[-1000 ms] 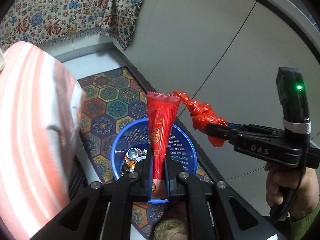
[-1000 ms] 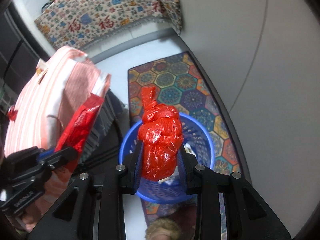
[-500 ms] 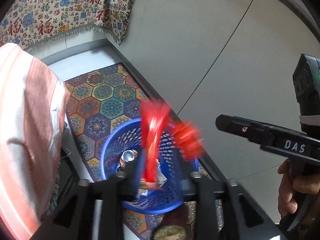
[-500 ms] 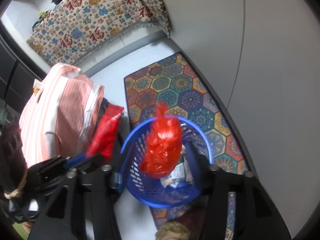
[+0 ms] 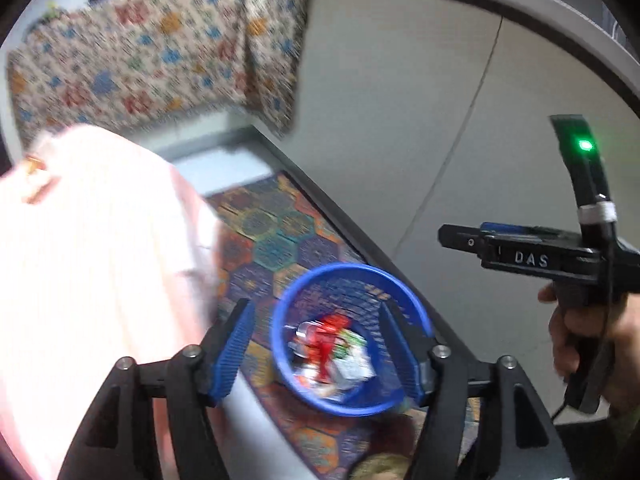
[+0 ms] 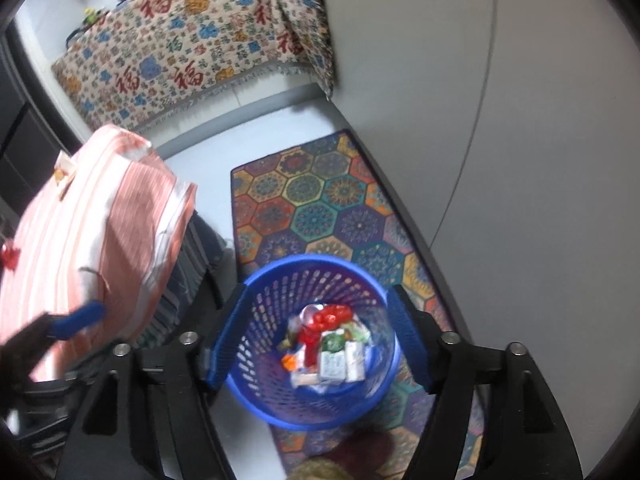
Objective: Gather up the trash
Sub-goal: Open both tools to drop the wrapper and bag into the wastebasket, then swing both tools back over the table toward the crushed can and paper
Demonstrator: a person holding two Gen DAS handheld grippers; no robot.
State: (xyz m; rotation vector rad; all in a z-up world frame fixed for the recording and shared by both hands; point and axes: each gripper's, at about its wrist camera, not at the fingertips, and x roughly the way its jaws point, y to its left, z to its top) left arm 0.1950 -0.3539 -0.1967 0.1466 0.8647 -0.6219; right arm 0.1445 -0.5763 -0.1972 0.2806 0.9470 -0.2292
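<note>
Right wrist view puts the trash (image 6: pixel 326 338) straight ahead of your right gripper (image 6: pixel 316 340), seen below and between its fingers (image 6: pixel 228 336): red wrappers, a crumpled red bag and white-green packets lie heaped at the bottom of the blue perforated basket (image 6: pixel 360 280). Nothing sits between those fingers; they are released and spreading wider, with the basket rim framed in the gap.

Left wrist view, blurred, shows the same heap (image 5: pixel 328 344) in the basket (image 5: pixel 344 270), again below and between the fingers (image 5: pixel 236 344) of your left gripper (image 5: pixel 320 348), which are also released, widening and holding nothing. Your right gripper (image 5: pixel 448 236) shows here off to the right, above the basket's far side, gripped by your hand (image 5: pixel 584 340).

Under the basket lies a hexagon-patterned rug (image 6: pixel 320 200) on the floor. Left of the fingers is a pink-and-white striped bundle (image 6: pixel 92 232). Beyond the rug hangs a flowered cloth with red characters (image 6: pixel 192 48).
</note>
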